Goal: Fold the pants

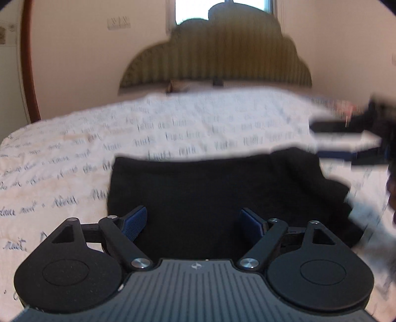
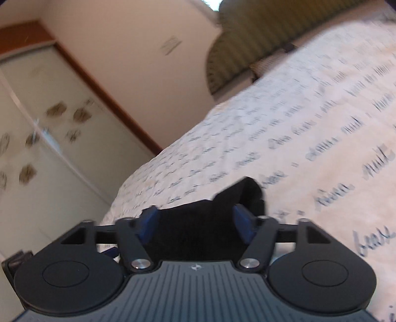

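Black pants (image 1: pixel 210 188) amid open bedspread (image 1: pixel 74 153).

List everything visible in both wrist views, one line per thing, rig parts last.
pants: 1, black, folded into a compact pile on the bed, just ahead of the left gripper
bedspread: 1, white with dark handwriting print, covering the bed
headboard: 1, olive green with vertical ribs and a scalloped top, against the far wall
window: 1, bright, above the headboard
wardrobe door: 1, pale with brown leaf-like marks and a brown wooden frame, left of the bed
left gripper: 1, black with blue pads, open, over the near edge of the pants, nothing pinched
right gripper: 1, black with blue pads, open, tilted, black cloth showing between its fingers but not clamped
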The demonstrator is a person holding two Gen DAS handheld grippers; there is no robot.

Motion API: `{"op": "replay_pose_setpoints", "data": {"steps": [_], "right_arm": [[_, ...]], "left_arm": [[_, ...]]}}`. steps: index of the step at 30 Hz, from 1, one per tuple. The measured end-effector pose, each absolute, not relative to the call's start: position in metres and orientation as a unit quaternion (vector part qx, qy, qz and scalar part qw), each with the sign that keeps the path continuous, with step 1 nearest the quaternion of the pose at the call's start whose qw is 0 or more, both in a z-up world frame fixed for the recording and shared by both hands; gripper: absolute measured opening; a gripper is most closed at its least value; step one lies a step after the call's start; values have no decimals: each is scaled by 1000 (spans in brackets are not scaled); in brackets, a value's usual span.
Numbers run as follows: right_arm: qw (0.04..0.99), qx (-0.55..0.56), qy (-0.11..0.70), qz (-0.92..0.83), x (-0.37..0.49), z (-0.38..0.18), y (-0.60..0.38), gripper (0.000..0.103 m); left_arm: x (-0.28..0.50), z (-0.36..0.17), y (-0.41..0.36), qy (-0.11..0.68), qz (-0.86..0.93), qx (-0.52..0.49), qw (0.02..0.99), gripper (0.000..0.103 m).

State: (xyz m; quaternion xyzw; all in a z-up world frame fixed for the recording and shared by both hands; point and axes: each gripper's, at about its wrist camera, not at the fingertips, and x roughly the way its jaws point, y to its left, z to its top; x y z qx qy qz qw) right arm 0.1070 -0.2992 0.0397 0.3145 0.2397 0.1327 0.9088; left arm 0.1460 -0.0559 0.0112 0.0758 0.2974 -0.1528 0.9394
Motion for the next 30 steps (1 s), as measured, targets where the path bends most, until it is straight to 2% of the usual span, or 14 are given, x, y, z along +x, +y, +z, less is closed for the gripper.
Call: {"op": "replay_pose_setpoints", "data": {"steps": [2,4,7,12,17,20,28,30], "right_arm": [[917,289,240,136,115,44,-286,83],[931,266,232,93,114,45,-283,83],[931,294,205,73,101,43,-296,83],[941,265,181,104,91,50,-277,83],[895,298,288,165,120,10,-266,82],[879,351,255,197,115,-8,-287,77],[854,439,226,163,83,5,-325,80],[854,442,241,129,81,1,-339,80]], "left_arm": [[143,-3,-55,285,-143,88,944,96],[143,-8,-50,282,-146,71,946,96],[144,-10,-46,285,-148,59,945,97],[145,-9,-46,285,-145,63,945,99],[146,-9,-47,284,-143,65,946,99],[145,-9,-47,284,-144,66,946,100],[144,-7,-47,283,-142,67,946,100],[140,-2,-45,283,-133,71,947,100]]}}
